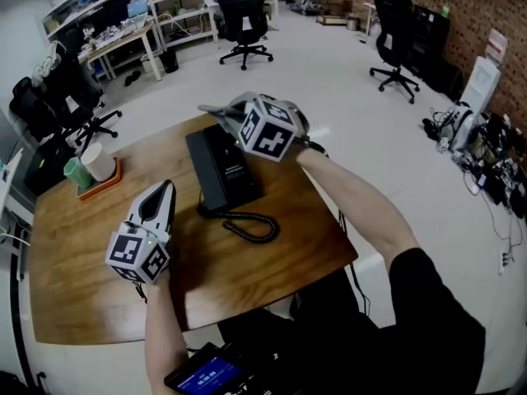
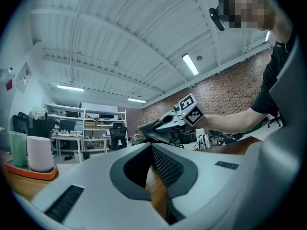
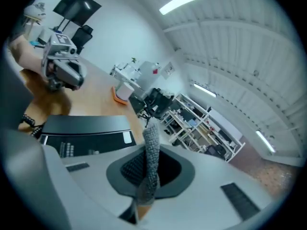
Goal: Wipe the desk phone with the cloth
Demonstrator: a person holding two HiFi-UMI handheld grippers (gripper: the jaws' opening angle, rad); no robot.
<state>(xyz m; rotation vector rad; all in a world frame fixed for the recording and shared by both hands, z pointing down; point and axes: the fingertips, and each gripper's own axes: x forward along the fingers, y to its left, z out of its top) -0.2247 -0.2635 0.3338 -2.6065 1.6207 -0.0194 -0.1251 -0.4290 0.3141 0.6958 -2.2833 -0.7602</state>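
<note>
In the head view, the black desk phone (image 1: 221,164) lies in the middle of the brown table (image 1: 99,295). Its curly cord (image 1: 251,227) lies at the near end. The right gripper (image 1: 233,113) hangs over the far end of the phone and holds the grey cloth (image 1: 211,109). The left gripper (image 1: 167,188) is just to the left of the phone. Two cups (image 1: 97,161) stand on an orange tray (image 1: 107,186) far off to the left. In the left gripper view, the fingers are pressed together with nothing in them. In the right gripper view, the fingers squeeze the cloth (image 3: 151,147), which sticks up between them, and the phone (image 3: 86,126) lies just below. I think the wiping is about to start at the far end. To do it well, lay the cloth flat on the phone, press softly, and rub in long strokes toward the cord. The left gripper could steady the phone's side so it does not slide.
</note>
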